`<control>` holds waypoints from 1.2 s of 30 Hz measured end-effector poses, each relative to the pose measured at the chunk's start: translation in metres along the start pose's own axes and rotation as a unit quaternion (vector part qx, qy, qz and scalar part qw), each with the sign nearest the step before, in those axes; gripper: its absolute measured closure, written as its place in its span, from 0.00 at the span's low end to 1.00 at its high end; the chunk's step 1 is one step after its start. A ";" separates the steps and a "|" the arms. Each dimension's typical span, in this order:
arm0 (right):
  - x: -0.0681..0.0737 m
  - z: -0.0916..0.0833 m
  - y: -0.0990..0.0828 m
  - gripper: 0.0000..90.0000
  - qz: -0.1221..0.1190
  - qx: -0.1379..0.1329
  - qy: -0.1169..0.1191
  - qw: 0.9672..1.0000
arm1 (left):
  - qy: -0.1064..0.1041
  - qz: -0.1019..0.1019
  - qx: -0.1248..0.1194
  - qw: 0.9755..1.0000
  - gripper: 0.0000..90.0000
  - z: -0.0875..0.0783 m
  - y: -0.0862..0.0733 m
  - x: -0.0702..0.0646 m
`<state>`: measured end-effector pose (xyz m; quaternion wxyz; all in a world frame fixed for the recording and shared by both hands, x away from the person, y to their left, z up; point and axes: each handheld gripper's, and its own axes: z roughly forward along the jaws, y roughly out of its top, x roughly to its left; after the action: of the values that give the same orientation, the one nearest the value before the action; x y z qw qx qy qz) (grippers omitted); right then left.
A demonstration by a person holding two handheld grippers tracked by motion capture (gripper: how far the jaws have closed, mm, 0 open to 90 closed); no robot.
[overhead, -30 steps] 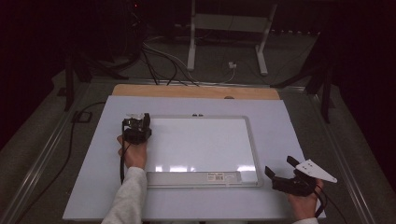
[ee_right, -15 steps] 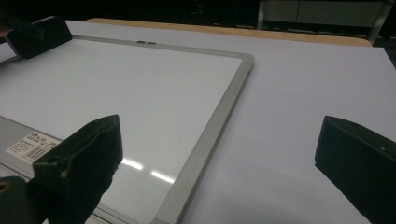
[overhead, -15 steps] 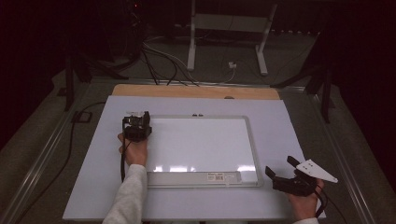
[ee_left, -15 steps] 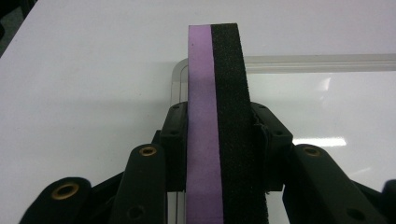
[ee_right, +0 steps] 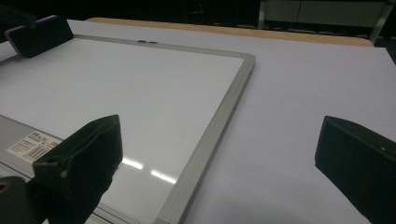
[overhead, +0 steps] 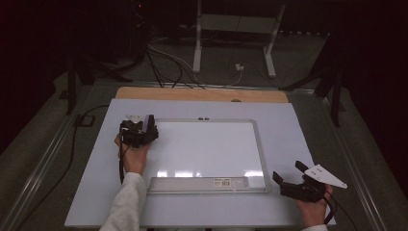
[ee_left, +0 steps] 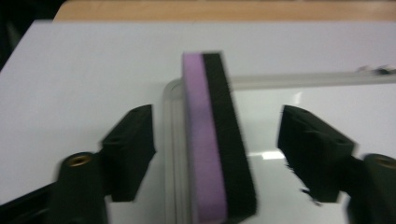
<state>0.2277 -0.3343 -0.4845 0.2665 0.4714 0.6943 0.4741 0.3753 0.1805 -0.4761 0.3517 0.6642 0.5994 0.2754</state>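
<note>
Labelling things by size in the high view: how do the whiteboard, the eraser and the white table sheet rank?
1. White table sheet, largest.
2. Whiteboard, lying on the sheet.
3. Eraser, smallest, at the whiteboard's far left corner between the left gripper's fingers.

**Eraser on edge at the whiteboard's far-left corner**

The purple-and-black block eraser (ee_left: 215, 140) stands on its long narrow edge, tilted slightly, its purple foam-like half facing left and its black felt half facing right in the left gripper view. It rests at the far-left corner of the rectangular grey-framed whiteboard (overhead: 207, 149), over the frame's left rail. The whiteboard lies flat in the middle of the pale table surface, its white face wiped bare and glossy, a labelled tray strip along its near edge.
</note>
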 end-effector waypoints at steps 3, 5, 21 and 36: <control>0.000 0.000 0.000 0.01 0.000 0.000 0.000 1.000 | -0.026 0.011 -0.022 0.999 0.18 -0.016 0.002 0.001; 0.000 0.000 0.000 0.01 0.000 0.000 0.000 1.000 | -0.037 0.015 -0.034 0.999 0.17 -0.026 0.002 0.002; 0.002 0.000 0.000 0.01 -0.002 -0.003 0.000 1.000 | -0.108 0.066 -0.104 0.987 0.01 -0.089 -0.020 0.011; 0.005 0.002 0.001 0.01 -0.008 -0.009 0.003 1.000 | -0.117 0.081 -0.140 0.980 0.01 -0.125 -0.057 0.025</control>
<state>0.2273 -0.3294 -0.4842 0.2721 0.4620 0.6946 0.4795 0.2455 0.2240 -0.4473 0.4853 0.6828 0.4537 0.3041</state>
